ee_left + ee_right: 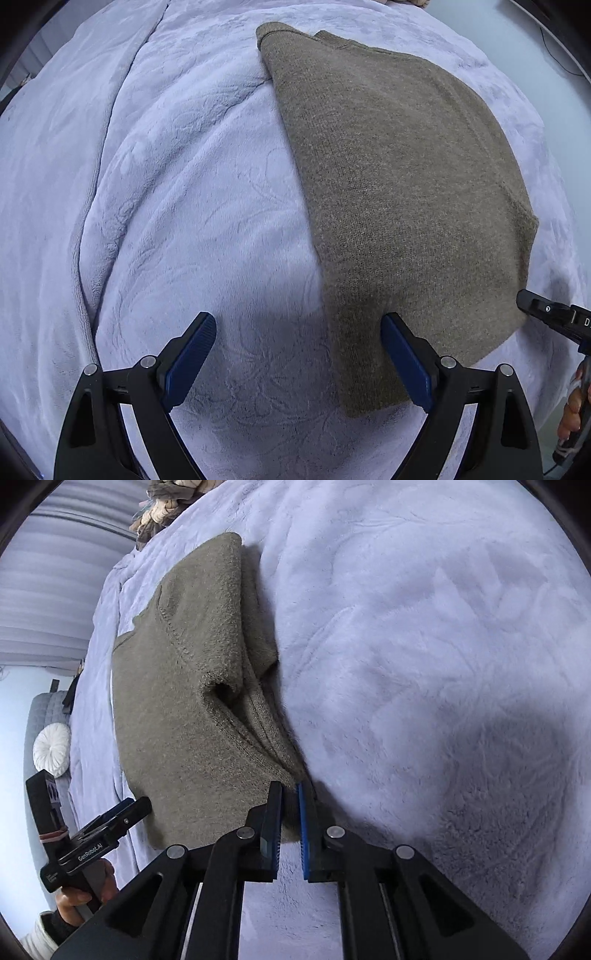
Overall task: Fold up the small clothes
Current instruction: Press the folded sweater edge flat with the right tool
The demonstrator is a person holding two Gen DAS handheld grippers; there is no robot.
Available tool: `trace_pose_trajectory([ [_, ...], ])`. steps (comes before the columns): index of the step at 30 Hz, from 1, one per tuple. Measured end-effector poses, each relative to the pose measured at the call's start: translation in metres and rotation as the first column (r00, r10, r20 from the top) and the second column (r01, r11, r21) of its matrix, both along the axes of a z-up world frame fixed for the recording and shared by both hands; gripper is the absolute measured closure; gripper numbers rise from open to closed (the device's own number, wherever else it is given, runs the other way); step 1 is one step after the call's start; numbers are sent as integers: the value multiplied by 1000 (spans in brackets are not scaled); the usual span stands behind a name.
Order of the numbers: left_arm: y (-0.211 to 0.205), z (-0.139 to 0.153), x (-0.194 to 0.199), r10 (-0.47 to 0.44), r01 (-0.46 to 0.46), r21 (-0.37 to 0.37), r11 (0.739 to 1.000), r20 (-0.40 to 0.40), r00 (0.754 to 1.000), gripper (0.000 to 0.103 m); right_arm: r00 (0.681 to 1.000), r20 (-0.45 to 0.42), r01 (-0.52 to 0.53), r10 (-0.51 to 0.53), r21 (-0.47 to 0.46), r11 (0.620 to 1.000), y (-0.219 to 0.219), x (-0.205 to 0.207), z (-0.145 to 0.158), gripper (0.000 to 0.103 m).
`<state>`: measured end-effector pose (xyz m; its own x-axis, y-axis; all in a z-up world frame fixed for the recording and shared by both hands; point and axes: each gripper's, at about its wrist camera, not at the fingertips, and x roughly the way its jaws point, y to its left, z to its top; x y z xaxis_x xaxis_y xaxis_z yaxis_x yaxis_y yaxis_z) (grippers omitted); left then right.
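Pinching the near corner of the sweater (192, 709), the right gripper (290, 812) has its blue pads drawn almost together with knit edge caught between them, so that reads as a grip on the hem corner. The left gripper (299, 354) hangs with jaws spread wide, one pad over bare blanket (184, 206), the other over the sweater's near edge, holding nothing. The garment lies flat on the blanket, already doubled lengthwise by the look of it, a sleeve opening showing along its right-hand edge in the right wrist view. Its long axis runs from the grippers away toward the far end of the bed, the collar end seemingly farthest off, though that's hard to make out. My read: a fold across the length is being set up. Next move calls for the left jaws to close on the other near corner, then both corners lifted together and carried away to the far end, kept level so the layers don't slide. Beyond, a round cushion (51, 749).
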<state>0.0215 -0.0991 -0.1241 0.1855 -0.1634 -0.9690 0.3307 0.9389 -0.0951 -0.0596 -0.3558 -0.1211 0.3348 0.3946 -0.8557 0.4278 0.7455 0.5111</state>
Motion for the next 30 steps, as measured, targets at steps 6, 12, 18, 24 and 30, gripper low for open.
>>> trace_pose_trajectory([
  [6,-1,4,-5,5,-4,18,1000,-16,1000,11,999,-25,-20,20,-24,1000,5,-4,5,90],
  [12,0,13,-13,-11,12,43,999,-19,1000,11,999,-46,18,-19,-16,1000,3,-10,10,86],
  [18,5,25,-20,-1,1,51,999,-4,1000,11,996,-78,42,-45,-30,999,3,-9,15,83],
  [24,1,38,-14,-6,5,47,999,5,1000,11,995,-91,33,-39,-62,998,5,-11,27,83],
  [30,2,35,-15,3,-2,45,999,-26,1000,11,994,-100,35,-44,-85,996,4,-15,34,63],
])
